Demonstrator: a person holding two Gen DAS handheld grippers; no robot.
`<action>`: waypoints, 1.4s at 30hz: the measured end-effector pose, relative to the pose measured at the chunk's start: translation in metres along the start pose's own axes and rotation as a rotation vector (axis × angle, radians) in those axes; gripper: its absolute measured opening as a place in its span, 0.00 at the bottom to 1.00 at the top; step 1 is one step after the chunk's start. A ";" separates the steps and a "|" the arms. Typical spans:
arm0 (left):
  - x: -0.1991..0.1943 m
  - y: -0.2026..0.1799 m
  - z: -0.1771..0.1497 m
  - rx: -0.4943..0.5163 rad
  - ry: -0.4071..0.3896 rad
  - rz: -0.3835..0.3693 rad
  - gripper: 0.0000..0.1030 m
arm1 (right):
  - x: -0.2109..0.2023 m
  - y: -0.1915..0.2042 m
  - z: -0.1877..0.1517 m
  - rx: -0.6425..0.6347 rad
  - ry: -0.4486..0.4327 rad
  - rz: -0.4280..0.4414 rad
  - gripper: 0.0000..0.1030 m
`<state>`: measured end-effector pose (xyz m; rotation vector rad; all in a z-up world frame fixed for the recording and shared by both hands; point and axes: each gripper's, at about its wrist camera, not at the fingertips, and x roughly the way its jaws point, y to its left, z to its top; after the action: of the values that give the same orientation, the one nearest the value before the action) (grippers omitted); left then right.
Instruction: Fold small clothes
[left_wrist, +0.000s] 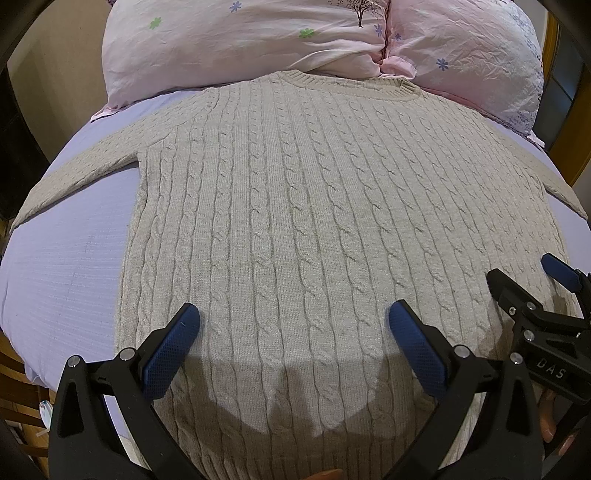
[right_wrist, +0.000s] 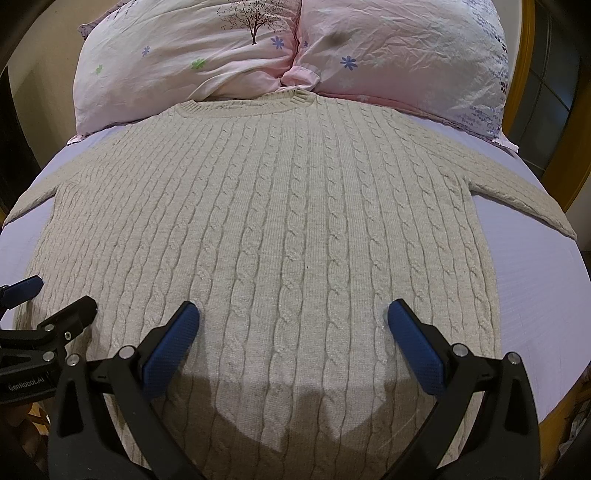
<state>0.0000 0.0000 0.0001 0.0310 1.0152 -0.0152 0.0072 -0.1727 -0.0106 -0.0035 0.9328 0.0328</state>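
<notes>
Beige cable-knit sweater (left_wrist: 295, 206) flat on lavender bed sheet (left_wrist: 74, 266), collar touching 2 pink floral pillows (left_wrist: 258, 40); bare sheet at both sides. Left tool (left_wrist: 293, 317) and right tool (right_wrist: 293, 317) wide, empty, over hem.

You get warm, fairly even indoor light in both views, bright enough to read every cable twist of the sweater (left_wrist: 295, 221). The light falls from behind and above you: each gripper throws a soft grey shadow onto the knit just ahead of the lens, below the left gripper (left_wrist: 294, 325) and below the right gripper (right_wrist: 293, 323). Shadow edges are blurred, not hard. No glare shows; only the small metal screws catch glints. Focus holds sharp across the middle. Fisheye distortion bulges the bed sheet (left_wrist: 74, 266) into a dome, bends the pillows (right_wrist: 207, 48), and leaves dark vignetted corners. Colours lean slightly yellow.
</notes>
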 end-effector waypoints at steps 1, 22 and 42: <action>0.000 0.000 0.000 0.000 0.000 0.000 0.99 | 0.000 0.000 0.000 0.000 0.001 0.000 0.98; 0.000 0.000 0.000 0.000 0.000 0.000 0.99 | 0.000 0.000 0.001 0.002 0.001 0.000 0.98; -0.001 -0.001 0.000 0.001 0.006 0.000 0.99 | 0.000 0.000 0.000 0.001 -0.009 0.002 0.98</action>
<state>-0.0010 -0.0010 0.0012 0.0320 1.0210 -0.0160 0.0071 -0.1729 -0.0111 -0.0013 0.9234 0.0340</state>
